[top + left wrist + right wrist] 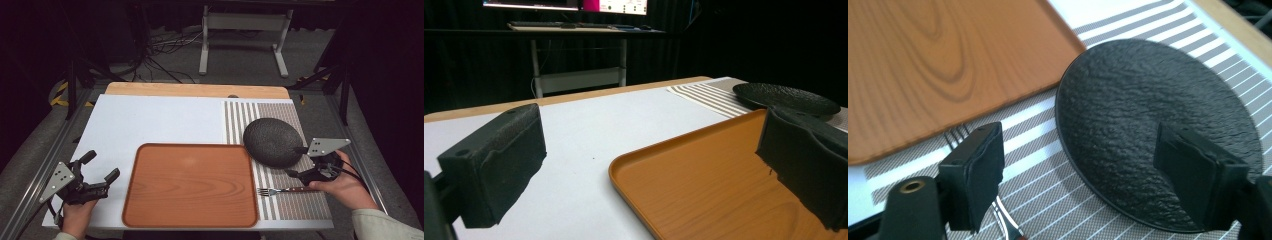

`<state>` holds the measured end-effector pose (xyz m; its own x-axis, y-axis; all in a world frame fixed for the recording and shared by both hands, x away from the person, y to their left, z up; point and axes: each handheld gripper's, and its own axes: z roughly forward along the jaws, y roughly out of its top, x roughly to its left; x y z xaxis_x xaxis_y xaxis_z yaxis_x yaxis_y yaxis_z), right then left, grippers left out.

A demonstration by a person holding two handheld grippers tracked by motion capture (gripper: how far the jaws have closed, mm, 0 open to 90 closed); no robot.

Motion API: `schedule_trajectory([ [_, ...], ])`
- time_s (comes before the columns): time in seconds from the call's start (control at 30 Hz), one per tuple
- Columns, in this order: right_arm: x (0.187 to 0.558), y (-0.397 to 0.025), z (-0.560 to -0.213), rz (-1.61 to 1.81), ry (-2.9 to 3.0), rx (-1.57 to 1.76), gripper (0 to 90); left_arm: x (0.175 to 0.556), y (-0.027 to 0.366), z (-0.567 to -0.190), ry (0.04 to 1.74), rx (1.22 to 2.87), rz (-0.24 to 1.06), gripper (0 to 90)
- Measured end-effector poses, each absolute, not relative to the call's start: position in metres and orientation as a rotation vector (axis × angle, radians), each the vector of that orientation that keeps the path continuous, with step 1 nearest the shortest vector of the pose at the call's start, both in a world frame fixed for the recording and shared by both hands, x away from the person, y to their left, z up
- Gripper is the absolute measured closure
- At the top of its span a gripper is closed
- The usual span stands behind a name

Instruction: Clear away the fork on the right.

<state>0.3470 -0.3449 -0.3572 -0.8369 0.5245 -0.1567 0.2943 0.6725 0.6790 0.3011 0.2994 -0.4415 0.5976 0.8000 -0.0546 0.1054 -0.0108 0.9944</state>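
A black textured plate (272, 141) lies on a striped placemat (295, 207) at the right. A fork (280, 190) rests on the mat in front of the plate, tines toward an orange wood-grain tray (190, 185). My right gripper (296, 161) stands open at the plate's near right edge, one jaw over the plate (1148, 100) and one by the fork's tines (955, 134); nothing is gripped. My left gripper (101, 166) is open over the white board, left of the tray (724, 185), holding nothing.
A white board (160, 120) covers the wooden table (200, 90). Beyond the far edge a white desk frame (245, 22) and cables lie on the floor. Metal rails run along both table sides. A monitor (564, 4) glows far behind.
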Motion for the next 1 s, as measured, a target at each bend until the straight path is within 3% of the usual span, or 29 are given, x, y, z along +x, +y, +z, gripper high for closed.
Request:
schedule_trajectory([
  [1.0,0.363,-0.328,-0.363,0.616,2.867,0.496,28.6,0.301,0.299,-0.441,0.801,1.506,0.656,0.2],
])
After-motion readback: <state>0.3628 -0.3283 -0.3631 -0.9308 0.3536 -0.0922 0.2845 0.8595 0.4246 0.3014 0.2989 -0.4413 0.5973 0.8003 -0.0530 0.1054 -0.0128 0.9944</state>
